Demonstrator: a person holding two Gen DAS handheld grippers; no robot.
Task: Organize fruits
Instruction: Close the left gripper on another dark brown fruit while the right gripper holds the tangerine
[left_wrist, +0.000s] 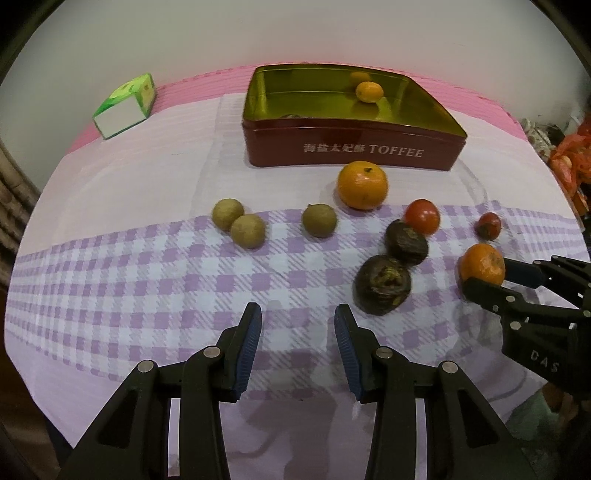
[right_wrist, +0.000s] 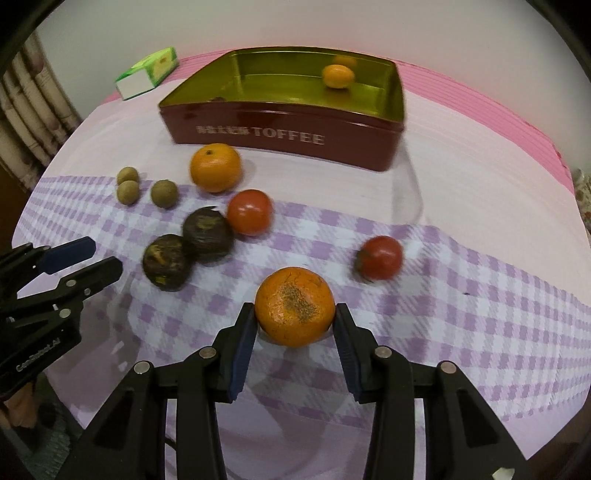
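Note:
A red TOFFEE tin (left_wrist: 354, 149) (right_wrist: 280, 136) stands at the back with a small orange fruit (left_wrist: 368, 91) (right_wrist: 338, 76) inside. On the cloth lie an orange (left_wrist: 362, 185) (right_wrist: 215, 167), three tan longans (left_wrist: 318, 220) (right_wrist: 164, 193), two dark fruits (left_wrist: 382, 290) (right_wrist: 165, 262), and two tomatoes (left_wrist: 422, 216) (right_wrist: 380, 257). My right gripper (right_wrist: 295, 321) (left_wrist: 484, 275) is shut on a speckled orange (right_wrist: 294, 306) (left_wrist: 481, 264). My left gripper (left_wrist: 297, 330) (right_wrist: 96, 258) is open and empty, just left of the dark fruits.
A green and white box (left_wrist: 125, 107) (right_wrist: 147, 74) lies at the back left. The checked cloth (left_wrist: 147, 280) covers a pink table (right_wrist: 498, 122). Red and orange clutter (left_wrist: 569, 162) sits off the right edge.

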